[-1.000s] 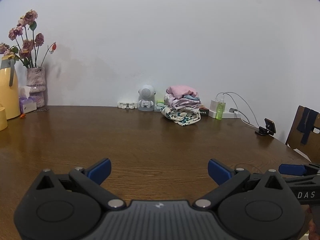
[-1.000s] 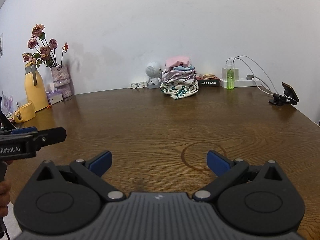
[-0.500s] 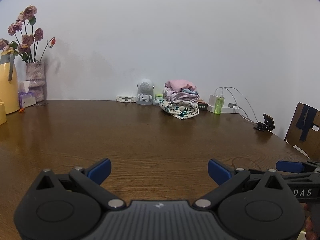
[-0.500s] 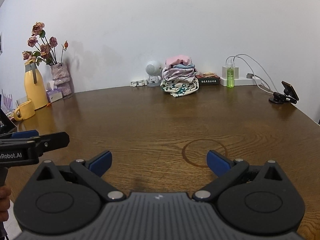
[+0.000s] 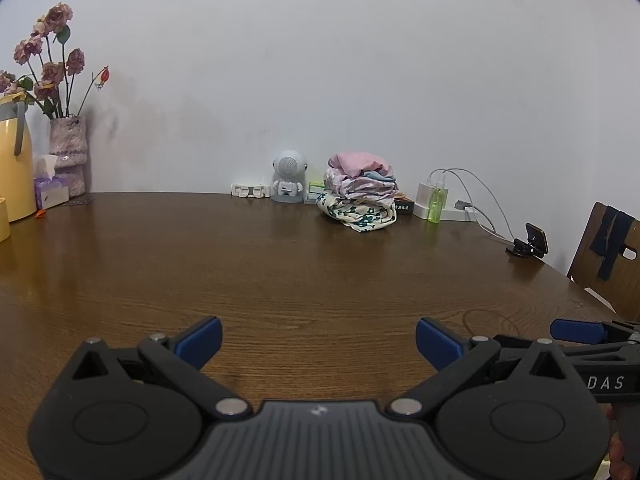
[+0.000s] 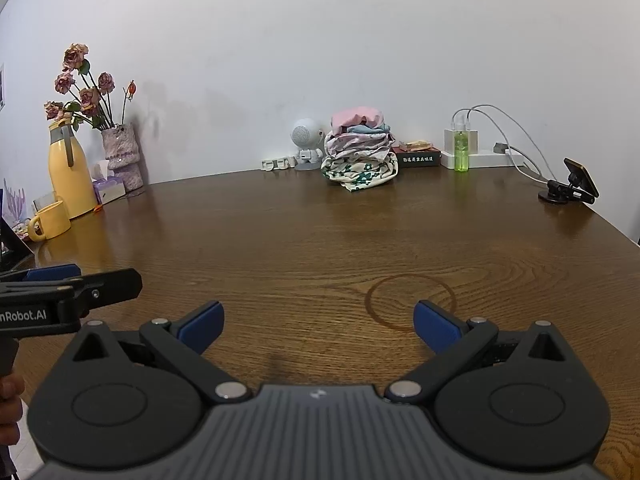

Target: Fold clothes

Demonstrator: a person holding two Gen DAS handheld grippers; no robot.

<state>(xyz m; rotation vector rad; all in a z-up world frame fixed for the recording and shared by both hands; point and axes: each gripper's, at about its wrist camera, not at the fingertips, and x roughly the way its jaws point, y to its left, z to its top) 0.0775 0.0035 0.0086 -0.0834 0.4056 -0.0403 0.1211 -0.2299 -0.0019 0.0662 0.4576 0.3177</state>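
A stack of folded clothes (image 5: 362, 192), pink on top and a green-flowered white piece at the bottom, sits at the far edge of the brown wooden table (image 5: 280, 272) by the wall. It also shows in the right wrist view (image 6: 360, 148). My left gripper (image 5: 319, 342) is open and empty, low over the near part of the table, far from the stack. My right gripper (image 6: 316, 326) is open and empty too, beside the left one. The right gripper's side shows at the right edge of the left wrist view (image 5: 580, 332); the left one shows in the right wrist view (image 6: 68, 284).
A yellow jug (image 6: 70, 172), a yellow mug (image 6: 50, 220), a tissue box (image 6: 108, 190) and a vase of dried roses (image 6: 120, 152) stand at the far left. A small robot figure (image 6: 306, 142), a green bottle (image 6: 461, 150), a charger with cables (image 6: 500, 152), a phone holder (image 6: 572, 184) line the back. A chair (image 5: 612, 256) stands on the right.
Both wrist views shifted slightly: the left wrist camera dipped, then rose again, and the clothes stack looks a bit nearer. Both grippers stay open and empty.
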